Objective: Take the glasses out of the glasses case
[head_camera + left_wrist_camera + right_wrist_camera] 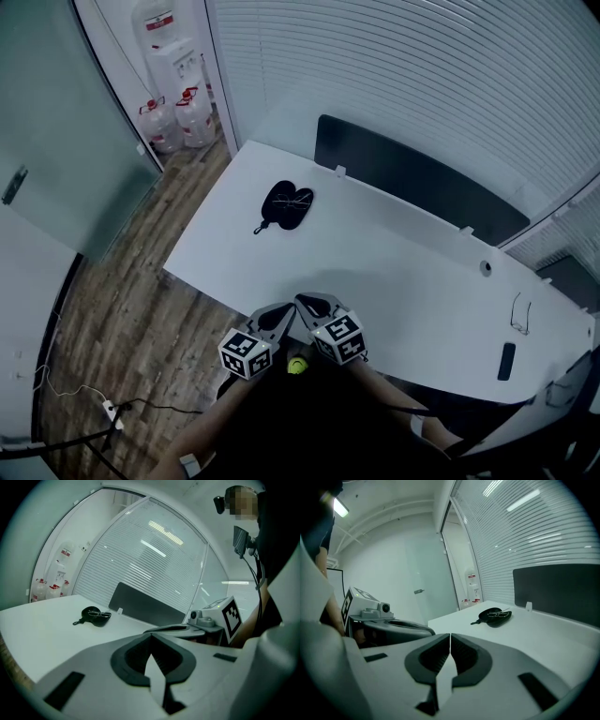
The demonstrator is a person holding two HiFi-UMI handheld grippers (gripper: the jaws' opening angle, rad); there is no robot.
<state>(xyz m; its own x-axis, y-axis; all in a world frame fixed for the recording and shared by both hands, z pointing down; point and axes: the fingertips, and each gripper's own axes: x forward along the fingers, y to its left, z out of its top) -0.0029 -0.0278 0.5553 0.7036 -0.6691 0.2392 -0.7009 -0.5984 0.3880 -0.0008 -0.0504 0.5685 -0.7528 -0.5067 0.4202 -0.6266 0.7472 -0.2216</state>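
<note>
We're holding the left gripper [151, 641] and right gripper [450, 641] empty, jaws together, at the counter's [375, 253] near edge. The glasses [500, 613] are lying in the open glasses case [286, 204], well apart. They're looking light and fragile, so we're favouring the bridge.

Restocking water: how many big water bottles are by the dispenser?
3. The top bottle sits on the dispenser; the left floor bottle and right floor bottle stand beside its base. More may be hidden out of view.
</note>
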